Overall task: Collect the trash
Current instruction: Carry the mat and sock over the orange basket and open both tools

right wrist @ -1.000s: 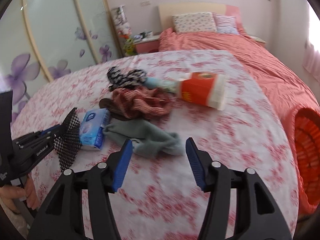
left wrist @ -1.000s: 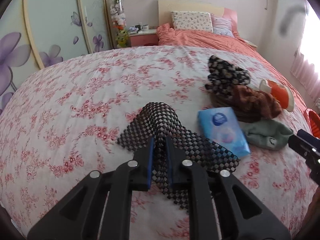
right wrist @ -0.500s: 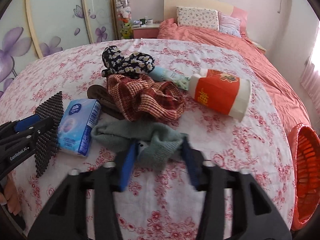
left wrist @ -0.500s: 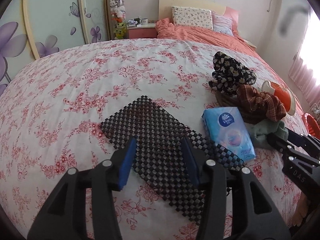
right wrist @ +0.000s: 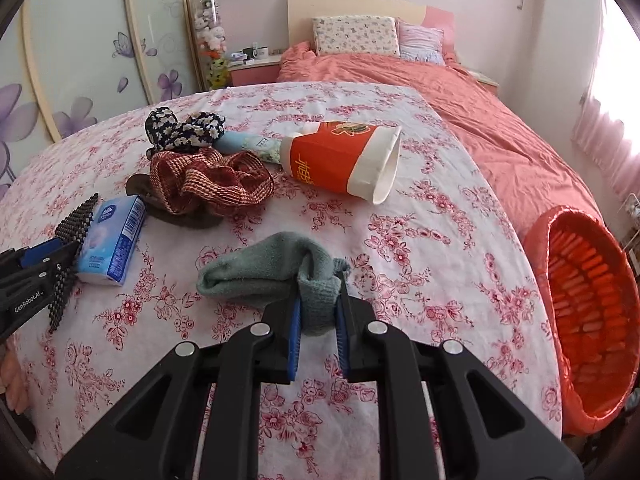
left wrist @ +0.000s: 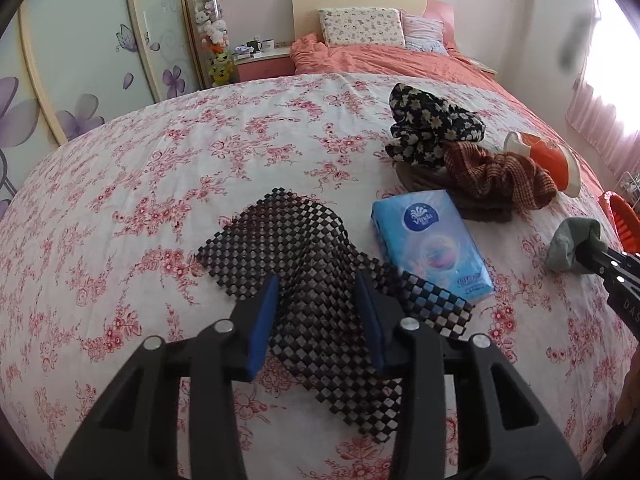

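On the flowered bed, the left tongs, jaws just narrowing, stand released over the black mesh mat; rightward, the right tongs, just closing, clench the grey-green sock, near the orange basket.

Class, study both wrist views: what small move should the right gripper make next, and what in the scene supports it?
Probably lift the grey-green sock and carry it right toward the orange mesh basket. The right gripper has just been closing, and its fingers now pinch the sock's cuff while the rest lies on the floral sheet; the basket's mouth stands open.
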Demonstrator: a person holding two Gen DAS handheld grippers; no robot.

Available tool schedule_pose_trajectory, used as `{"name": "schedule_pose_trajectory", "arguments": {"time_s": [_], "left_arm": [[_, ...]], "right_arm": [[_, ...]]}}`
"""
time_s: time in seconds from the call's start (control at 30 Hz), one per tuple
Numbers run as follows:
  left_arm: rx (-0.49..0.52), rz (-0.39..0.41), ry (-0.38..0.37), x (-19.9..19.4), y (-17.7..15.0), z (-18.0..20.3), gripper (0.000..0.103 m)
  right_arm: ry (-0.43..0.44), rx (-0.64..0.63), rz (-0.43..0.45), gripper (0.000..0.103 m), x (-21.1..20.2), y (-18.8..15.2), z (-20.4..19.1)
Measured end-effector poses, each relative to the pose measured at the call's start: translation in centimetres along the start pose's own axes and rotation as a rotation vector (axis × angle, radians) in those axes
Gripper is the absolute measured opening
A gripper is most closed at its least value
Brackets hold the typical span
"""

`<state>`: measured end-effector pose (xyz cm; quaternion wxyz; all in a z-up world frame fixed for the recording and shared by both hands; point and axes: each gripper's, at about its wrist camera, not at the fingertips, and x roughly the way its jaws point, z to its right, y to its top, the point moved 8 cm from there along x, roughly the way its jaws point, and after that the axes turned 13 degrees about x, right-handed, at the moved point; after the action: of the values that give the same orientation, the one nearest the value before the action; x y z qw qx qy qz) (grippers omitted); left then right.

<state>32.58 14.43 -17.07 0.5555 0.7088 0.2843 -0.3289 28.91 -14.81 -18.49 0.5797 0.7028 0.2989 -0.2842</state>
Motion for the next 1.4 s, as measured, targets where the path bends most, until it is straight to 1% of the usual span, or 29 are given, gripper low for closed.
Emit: {"name": "schedule_pose_trajectory", "arguments": {"time_s": [0.2, 0.37, 0.47, 0.5, 0.53, 0.63, 0.7, 0.87, 1.1, 1.23, 1.4], "left_arm": [[-0.021, 0.000, -0.007, 0.0, -0.1, -0.2, 0.041], [-0.038, 0.006, -0.022, 0.1, -0.1, -0.6, 0.040], [-0.038, 0.007, -0.015, 0.0, -0.2, -0.7, 0.033], [-0.031, 0.007, -0.011, 0.0, -0.2, -0.7, 0.029], [-0.027, 0.010, -0.016, -0.1, -0.1, -0.5, 0.021], [-0.011, 0.013, -0.022, -0.2, -0.2, -0.4, 0.011], [-0.002, 0.014, -0.026, -0.3, -0.2, -0.3, 0.009], [-0.013, 0.031, -0.043, -1.2, 0.2, -0.5, 0.008], [-0.018, 0.075, -0.028, -3.2, 1.3, -1.0, 0.008], [-0.018, 0.102, -0.017, -4.7, 2.1, -0.9, 0.008], [-0.008, 0.136, -0.003, -6.7, 3.3, -0.2, 0.008]], "right_arm": [[0.015, 0.017, -0.011, 0.016, 0.0, -0.1, 0.6], [0.025, 0.025, -0.014, 0.016, 0.1, -0.1, 1.0], [0.030, 0.029, -0.015, 0.016, 0.0, -0.1, 1.0], [0.030, 0.028, -0.015, 0.016, 0.0, -0.1, 1.0], [0.030, 0.028, -0.015, 0.016, 0.0, -0.1, 1.0], [0.033, 0.031, -0.015, 0.016, 0.0, -0.1, 1.0], [0.042, 0.038, -0.016, 0.016, 0.0, -0.1, 1.0], [0.064, 0.048, -0.007, 0.016, -0.3, -0.2, 1.2], [0.102, 0.075, 0.006, 0.016, -1.7, -0.3, 1.3], [0.124, 0.100, 0.029, 0.016, -3.1, 0.3, 1.5], [0.132, 0.106, 0.082, 0.016, -5.4, 1.3, 2.1]]}}
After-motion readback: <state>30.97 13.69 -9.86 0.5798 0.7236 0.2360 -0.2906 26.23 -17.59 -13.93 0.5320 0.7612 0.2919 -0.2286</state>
